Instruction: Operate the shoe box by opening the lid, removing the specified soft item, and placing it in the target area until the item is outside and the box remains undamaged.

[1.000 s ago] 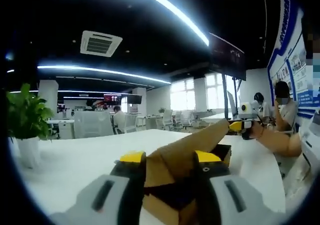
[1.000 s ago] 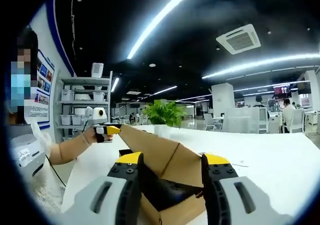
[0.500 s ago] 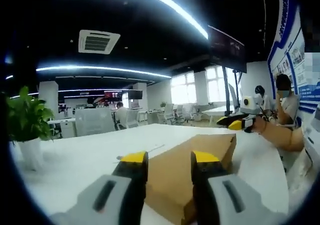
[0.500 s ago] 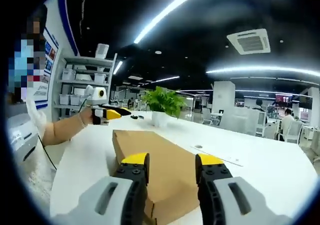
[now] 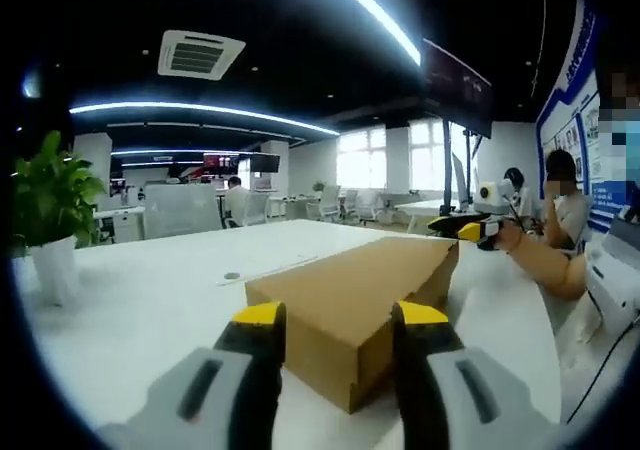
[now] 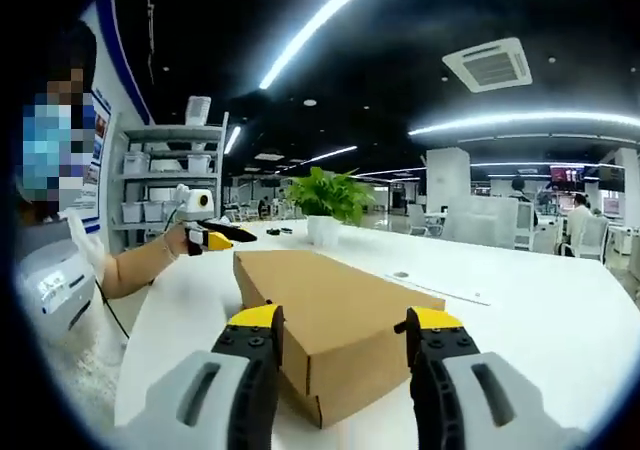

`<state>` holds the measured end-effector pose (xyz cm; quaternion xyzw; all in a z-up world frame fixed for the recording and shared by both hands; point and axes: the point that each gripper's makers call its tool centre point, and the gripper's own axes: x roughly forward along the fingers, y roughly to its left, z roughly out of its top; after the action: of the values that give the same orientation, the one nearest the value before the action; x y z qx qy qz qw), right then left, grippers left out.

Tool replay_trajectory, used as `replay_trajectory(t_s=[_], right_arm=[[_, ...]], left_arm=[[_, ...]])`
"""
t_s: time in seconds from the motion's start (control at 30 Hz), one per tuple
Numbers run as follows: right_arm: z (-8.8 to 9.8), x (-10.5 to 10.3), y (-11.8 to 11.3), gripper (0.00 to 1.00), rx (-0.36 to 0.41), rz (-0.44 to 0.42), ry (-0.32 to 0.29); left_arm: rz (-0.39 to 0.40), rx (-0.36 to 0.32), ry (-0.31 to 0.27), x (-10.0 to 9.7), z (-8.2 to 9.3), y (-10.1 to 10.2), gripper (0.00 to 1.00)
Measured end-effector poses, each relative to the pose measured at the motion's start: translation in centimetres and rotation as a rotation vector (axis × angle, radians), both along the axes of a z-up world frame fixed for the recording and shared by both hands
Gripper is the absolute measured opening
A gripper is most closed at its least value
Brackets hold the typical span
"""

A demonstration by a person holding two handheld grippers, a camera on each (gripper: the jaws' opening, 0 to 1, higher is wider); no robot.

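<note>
From my left gripper (image 5: 330, 320) I see the cardboard box (image 5: 350, 290) lying shut on the white table (image 5: 150, 310), centre frame, just beyond jaws spread apart and holding nothing. My right gripper (image 6: 340, 325) is likewise spread, with the box (image 6: 330, 305) just ahead (lid flat). A potted plant (image 5: 50, 210) stands at left.

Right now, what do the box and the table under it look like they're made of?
The shoe box looks like plain brown cardboard, matte and unprinted, with a folded edge along its closed lid. The table has a smooth white top with a slight sheen, likely laminate or painted board; the pictures leave that open.
</note>
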<state>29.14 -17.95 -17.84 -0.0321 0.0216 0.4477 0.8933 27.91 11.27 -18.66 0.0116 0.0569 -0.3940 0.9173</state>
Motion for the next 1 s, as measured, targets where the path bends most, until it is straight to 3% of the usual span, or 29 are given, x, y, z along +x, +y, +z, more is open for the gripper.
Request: replay_trajectory(t_s=[0.5, 0.77, 1.0], right_arm=[[-4.9, -1.6, 0.7, 0.46, -0.129, 0.025, 0.068], [-5.8, -1.1, 0.9, 0.36, -0.2, 0.0, 0.03], [-5.8, -0.9, 1.1, 0.36, -0.212, -0.021, 0.018]], left_arm=[[-0.032, 0.02, 0.073, -0.8, -3.7, -0.9, 0.35], [-0.036, 0.036, 0.054, -0.8, -4.0, -1.2, 0.33], [-0.032, 0.027, 0.046, -0.6, -3.9, -1.1, 0.33]])
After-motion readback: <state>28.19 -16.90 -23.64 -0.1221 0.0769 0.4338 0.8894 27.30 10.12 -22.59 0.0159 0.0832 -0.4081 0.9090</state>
